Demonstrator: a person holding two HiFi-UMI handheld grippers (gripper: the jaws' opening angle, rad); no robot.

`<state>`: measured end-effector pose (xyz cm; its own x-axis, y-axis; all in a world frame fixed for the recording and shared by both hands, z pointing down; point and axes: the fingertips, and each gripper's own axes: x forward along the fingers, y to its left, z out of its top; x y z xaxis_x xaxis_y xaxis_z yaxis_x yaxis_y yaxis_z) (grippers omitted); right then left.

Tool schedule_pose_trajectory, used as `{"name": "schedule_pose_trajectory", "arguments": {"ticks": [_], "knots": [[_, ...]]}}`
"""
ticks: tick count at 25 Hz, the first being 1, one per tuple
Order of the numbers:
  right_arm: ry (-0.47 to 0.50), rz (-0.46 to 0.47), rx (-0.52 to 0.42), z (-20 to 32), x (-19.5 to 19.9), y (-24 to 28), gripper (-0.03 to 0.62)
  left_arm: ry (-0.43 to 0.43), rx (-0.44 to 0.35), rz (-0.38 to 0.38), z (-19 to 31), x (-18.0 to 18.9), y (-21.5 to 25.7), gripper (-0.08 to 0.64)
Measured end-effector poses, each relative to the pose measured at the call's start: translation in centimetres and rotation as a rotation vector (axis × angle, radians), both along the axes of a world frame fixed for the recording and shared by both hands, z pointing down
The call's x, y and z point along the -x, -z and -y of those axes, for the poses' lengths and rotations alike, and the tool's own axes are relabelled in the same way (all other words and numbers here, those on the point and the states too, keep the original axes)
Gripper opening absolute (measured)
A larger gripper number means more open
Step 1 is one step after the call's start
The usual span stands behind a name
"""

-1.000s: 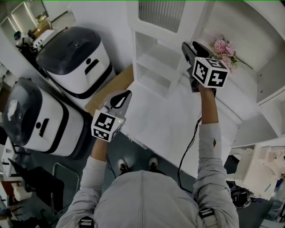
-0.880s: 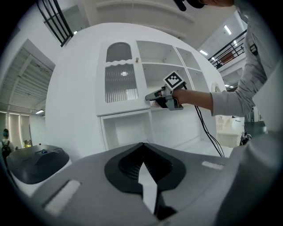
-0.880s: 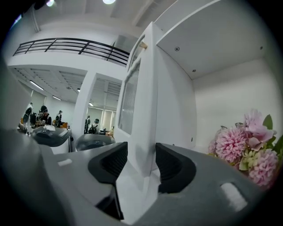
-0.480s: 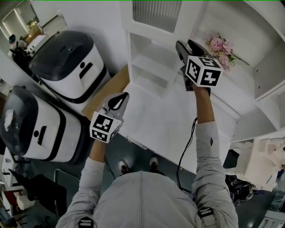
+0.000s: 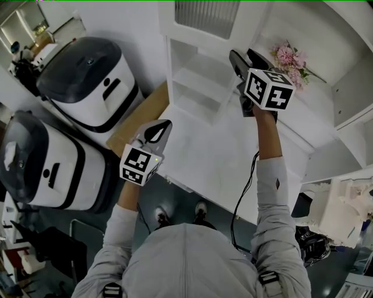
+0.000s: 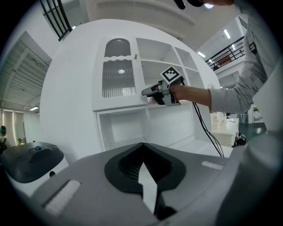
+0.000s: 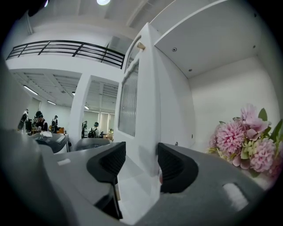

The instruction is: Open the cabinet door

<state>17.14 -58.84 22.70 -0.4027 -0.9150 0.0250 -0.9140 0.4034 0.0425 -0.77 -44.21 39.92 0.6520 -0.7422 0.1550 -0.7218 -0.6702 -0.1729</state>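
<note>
The white cabinet door (image 6: 118, 79) with its ribbed glass pane (image 5: 207, 17) stands ajar. In the right gripper view I see it edge-on (image 7: 148, 110). My right gripper (image 5: 243, 57) (image 7: 142, 164) is held level at the door's free edge. Its jaws have just been opening, and the edge sits between them with a gap on the left pad's (image 7: 108, 161) side. The left gripper view shows it at the door's lower right corner (image 6: 150, 92). My left gripper (image 5: 157, 131) (image 6: 142, 145) hangs low over the counter's left end, shut and empty.
Pink flowers (image 5: 289, 61) (image 7: 247, 141) sit in the shelf just right of the door. Open cubbies (image 5: 195, 87) lie below it, above a white counter (image 5: 221, 157). Two white-and-black machines (image 5: 93, 75) (image 5: 46, 157) and a brown board (image 5: 143, 116) are on the left.
The right gripper's fingers stand a little wider apart at the door edge. Both hands have hardly shifted; the view itself has drifted slightly.
</note>
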Motion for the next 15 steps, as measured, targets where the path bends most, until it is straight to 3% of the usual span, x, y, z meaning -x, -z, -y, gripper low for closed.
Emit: {"name": "schedule_pose_trajectory", "arguments": {"ticks": [15], "knots": [[0.039, 0.01, 0.002, -1.8, 0.9, -0.1, 0.183, -0.028, -0.002, 0.003, 0.1, -0.6, 0.1, 0.018]]}}
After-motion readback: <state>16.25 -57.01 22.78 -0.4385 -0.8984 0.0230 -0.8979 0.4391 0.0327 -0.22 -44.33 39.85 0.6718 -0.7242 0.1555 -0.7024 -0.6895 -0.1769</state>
